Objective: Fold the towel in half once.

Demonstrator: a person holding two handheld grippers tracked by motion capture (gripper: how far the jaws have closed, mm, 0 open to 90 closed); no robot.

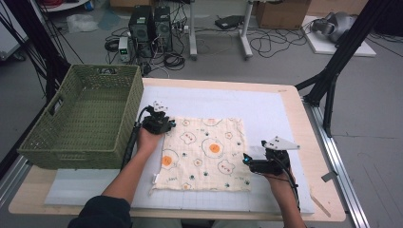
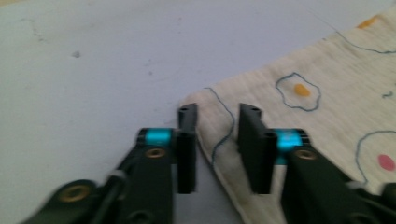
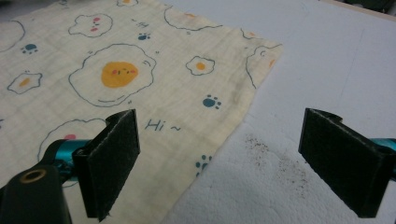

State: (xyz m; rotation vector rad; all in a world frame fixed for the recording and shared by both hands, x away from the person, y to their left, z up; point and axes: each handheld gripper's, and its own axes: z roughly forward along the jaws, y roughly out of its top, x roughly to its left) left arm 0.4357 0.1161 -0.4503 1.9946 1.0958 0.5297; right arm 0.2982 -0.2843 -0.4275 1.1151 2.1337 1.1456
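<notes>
Our left gripper (image 2: pixel 217 140) straddles the far-left corner of the soft, light egg-print cloth (image 1: pixel 204 152), jaws narrowed, not yet pinching; our right gripper (image 3: pixel 219 163) gapes over its right edge.

— What's that on the table?

— A square cloth (image 1: pixel 202 154), cream-coloured, thin and slightly crinkled, printed with fried eggs with orange yolks, little bear faces with pink cheeks, blue paw prints and a small "Hi ~".

— Is it folded?

— No, it is spread flat in a single layer, with its edges running roughly parallel to those of the white mat (image 1: pixel 266 109) beneath it.

— Where does it sit against that green basket (image 1: pixel 83 116)?

— To the right of it, near but not touching. The cloth's far left corner (image 2: pixel 205 100) is the one closest to the basket, and it lies flat on the mat.
</notes>
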